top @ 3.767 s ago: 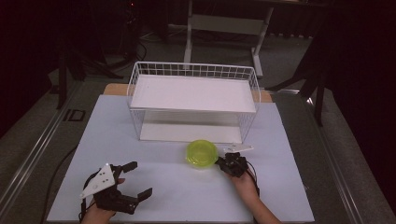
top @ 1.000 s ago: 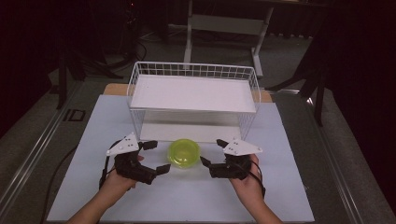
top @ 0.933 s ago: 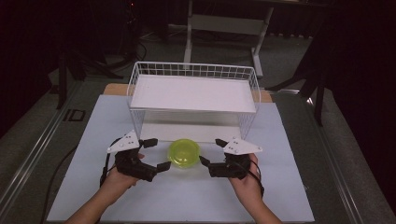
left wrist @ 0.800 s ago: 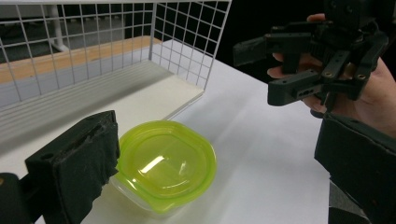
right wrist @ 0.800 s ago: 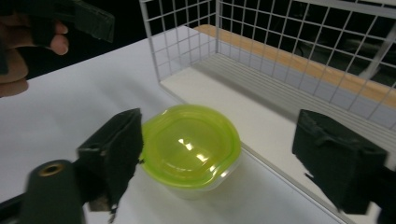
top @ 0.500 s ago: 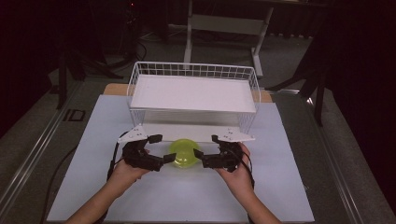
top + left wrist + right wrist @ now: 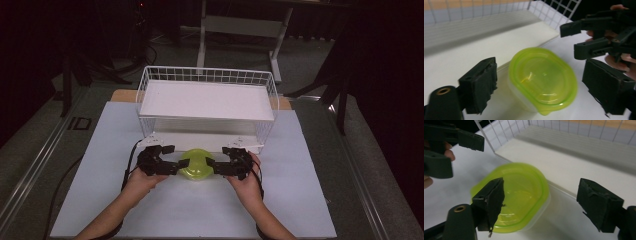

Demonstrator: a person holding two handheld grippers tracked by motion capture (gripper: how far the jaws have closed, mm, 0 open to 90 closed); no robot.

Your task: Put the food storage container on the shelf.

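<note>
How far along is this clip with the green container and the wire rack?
Done: both grippers flank the container, which sits on the table before the rack. In hand: the left gripper and right gripper are both open, jaws on either side of the container, not gripping. Left: closing on it, lifting, and placing it, possibly in the rack.

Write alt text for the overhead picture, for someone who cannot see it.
Two hands hold black grippers, left and right, open on either side of a lime-green lidded container on a white table. Just behind it stands a white wire basket with a white board inside.
</note>
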